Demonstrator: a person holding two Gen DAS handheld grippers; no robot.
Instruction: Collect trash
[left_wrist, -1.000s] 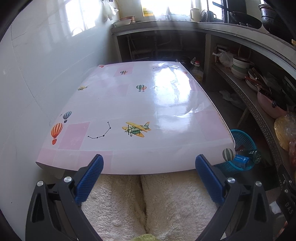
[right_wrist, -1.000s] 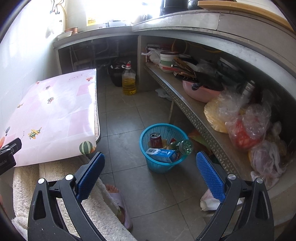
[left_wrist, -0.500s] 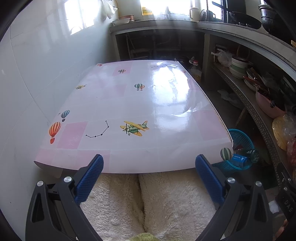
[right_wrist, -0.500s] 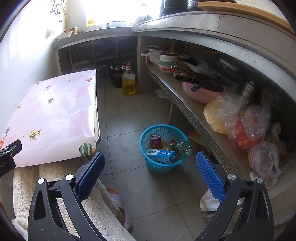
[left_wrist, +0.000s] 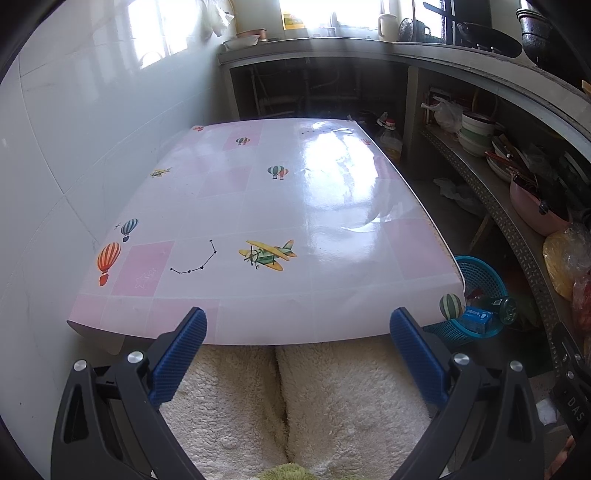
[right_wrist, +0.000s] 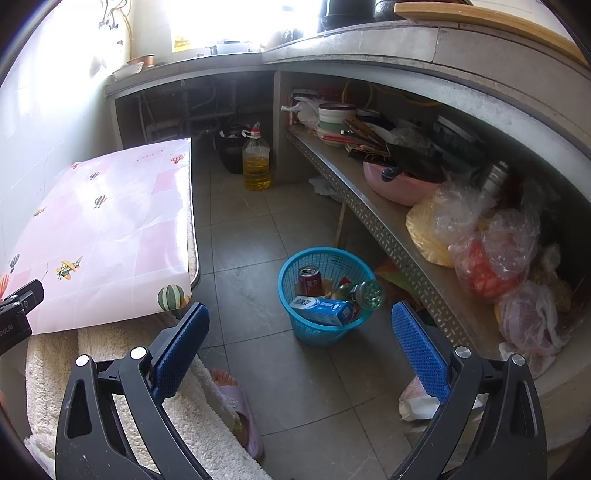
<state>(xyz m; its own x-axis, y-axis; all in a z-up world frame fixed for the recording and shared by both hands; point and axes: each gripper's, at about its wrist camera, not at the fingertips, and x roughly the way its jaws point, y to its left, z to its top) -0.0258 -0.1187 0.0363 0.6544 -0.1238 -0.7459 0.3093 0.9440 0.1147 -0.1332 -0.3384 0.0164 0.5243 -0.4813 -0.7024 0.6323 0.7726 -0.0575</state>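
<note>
Right hand-held gripper (right_wrist: 299, 325) hangs over the tiled floor (right_wrist: 295, 376), blue pads spread wide, nothing between them. Just ahead, a blue basket (right_wrist: 325, 295) sits near the metal shelf (right_wrist: 373, 218), holding a red can (right_wrist: 309, 281), a blue carton (right_wrist: 321, 308) and a green bottle (right_wrist: 364, 291). Pink surface (right_wrist: 99, 236) at left.

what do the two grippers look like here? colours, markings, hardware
Both match: the left gripper and right gripper have black plastic frames with triangular cutouts, silver round bolts, and blue ribbed pads on the fingers. White lettering marks each body's side. No cables or sleeves visible.
</note>
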